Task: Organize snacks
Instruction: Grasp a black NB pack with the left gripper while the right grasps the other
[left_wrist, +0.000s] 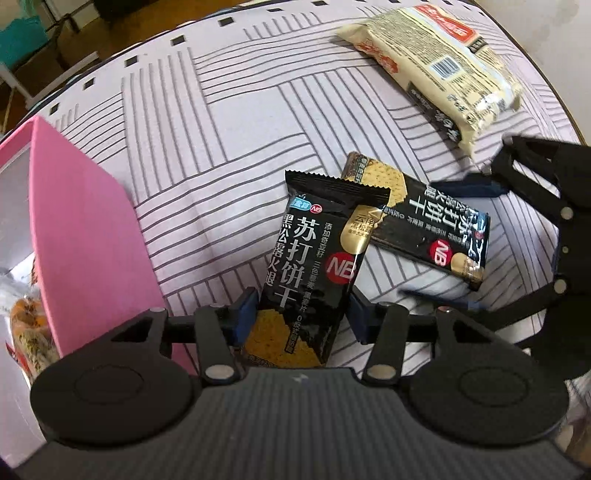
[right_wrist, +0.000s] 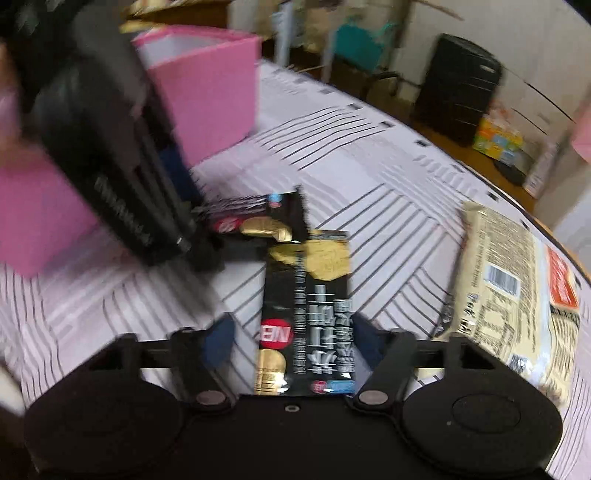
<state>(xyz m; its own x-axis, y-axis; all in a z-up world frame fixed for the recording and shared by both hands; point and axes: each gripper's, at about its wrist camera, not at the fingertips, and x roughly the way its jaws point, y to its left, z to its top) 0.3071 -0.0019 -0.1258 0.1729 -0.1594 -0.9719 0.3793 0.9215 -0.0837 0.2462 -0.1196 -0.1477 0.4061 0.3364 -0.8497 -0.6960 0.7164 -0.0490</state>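
Note:
Two black soda-cracker packs lie overlapping on the striped tablecloth (left_wrist: 229, 122). My left gripper (left_wrist: 303, 314) points steeply down, its blue pads pressing both long sides of the nearer cracker pack (left_wrist: 306, 266); the same pack (right_wrist: 258, 218) shows blurred in the right wrist view. My right gripper (right_wrist: 294, 341) straddles one end of the second cracker pack (right_wrist: 306, 314), with cloth visible between its left pad and the wrapper. From the left wrist view, that right gripper (left_wrist: 456, 242) reaches in from the right around the second pack (left_wrist: 424, 225).
A pink box (left_wrist: 85, 229) stands left of the packs, with wrapped snacks (left_wrist: 26, 325) inside; the pink box (right_wrist: 207, 92) sits far left in the right view. A large cream pack (left_wrist: 443, 62) lies near the table's curved edge. A black bin (right_wrist: 458, 99) stands beyond.

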